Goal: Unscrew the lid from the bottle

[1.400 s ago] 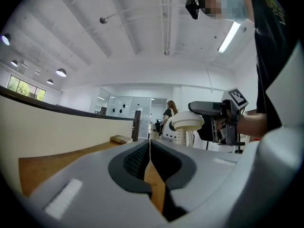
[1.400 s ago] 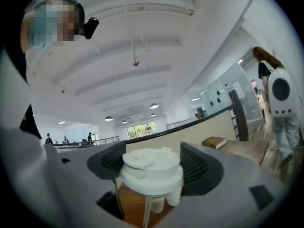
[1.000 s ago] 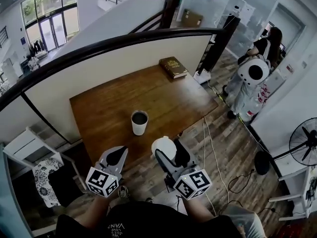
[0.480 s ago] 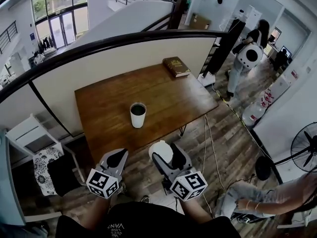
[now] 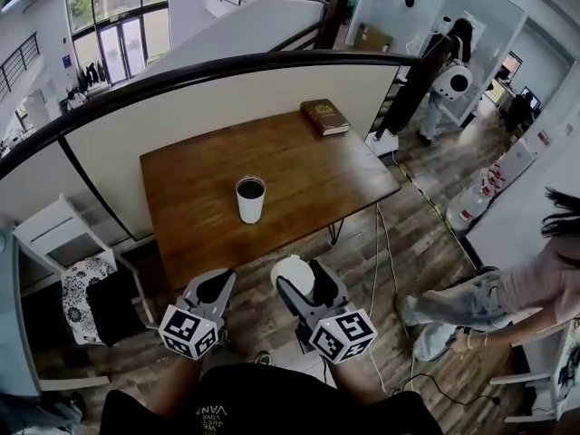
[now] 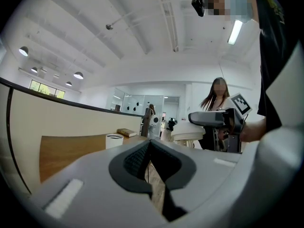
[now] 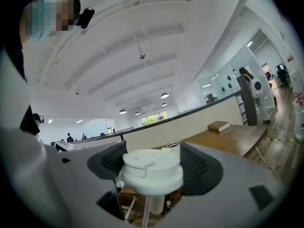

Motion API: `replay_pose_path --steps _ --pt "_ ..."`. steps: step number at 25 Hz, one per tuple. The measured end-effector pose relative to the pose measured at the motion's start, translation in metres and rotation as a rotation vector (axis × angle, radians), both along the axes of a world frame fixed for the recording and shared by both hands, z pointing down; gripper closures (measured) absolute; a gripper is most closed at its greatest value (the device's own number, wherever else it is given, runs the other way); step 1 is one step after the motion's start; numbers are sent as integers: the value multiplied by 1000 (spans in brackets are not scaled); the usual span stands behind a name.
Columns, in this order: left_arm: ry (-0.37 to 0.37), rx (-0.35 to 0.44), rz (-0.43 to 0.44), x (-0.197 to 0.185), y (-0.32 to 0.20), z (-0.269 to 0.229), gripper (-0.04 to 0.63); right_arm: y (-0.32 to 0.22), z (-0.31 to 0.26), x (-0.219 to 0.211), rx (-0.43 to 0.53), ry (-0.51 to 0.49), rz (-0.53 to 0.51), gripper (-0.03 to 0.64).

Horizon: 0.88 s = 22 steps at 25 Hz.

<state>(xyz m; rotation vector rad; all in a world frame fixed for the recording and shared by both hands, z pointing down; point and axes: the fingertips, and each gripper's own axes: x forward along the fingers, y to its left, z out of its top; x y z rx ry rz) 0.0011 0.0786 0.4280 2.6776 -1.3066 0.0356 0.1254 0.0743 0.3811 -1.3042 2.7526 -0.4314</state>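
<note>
Since the white lid (image 7: 153, 170) already sits clamped between the 2 fingers (image 7: 198, 163) of the right gripper (image 5: 304, 281), clear of the open bottle (image 5: 250, 200), the unscrewing looks done, and what remains, I judge, is setting the lid down well. The bottle stands upright near the middle of the counter (image 5: 317, 184), well apart from both grippers, which hang off the counter's near edge above the wooden floor (image 5: 412, 234). The left gripper (image 5: 214, 286) has its fingers (image 6: 135, 158) pressed together on nothing. The right one should hold its squeeze and carry the lid level over bare wood beside the bottle, away from the book (image 5: 324, 116) at the far right corner, before loosening. A low release would stop the lid rolling off.
</note>
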Motion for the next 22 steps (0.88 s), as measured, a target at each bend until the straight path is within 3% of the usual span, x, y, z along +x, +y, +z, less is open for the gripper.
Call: replay_pose_path --steps 22 --pt "4 -6 -14 12 12 0 583 10 -3 11 2 -5 -12 281"
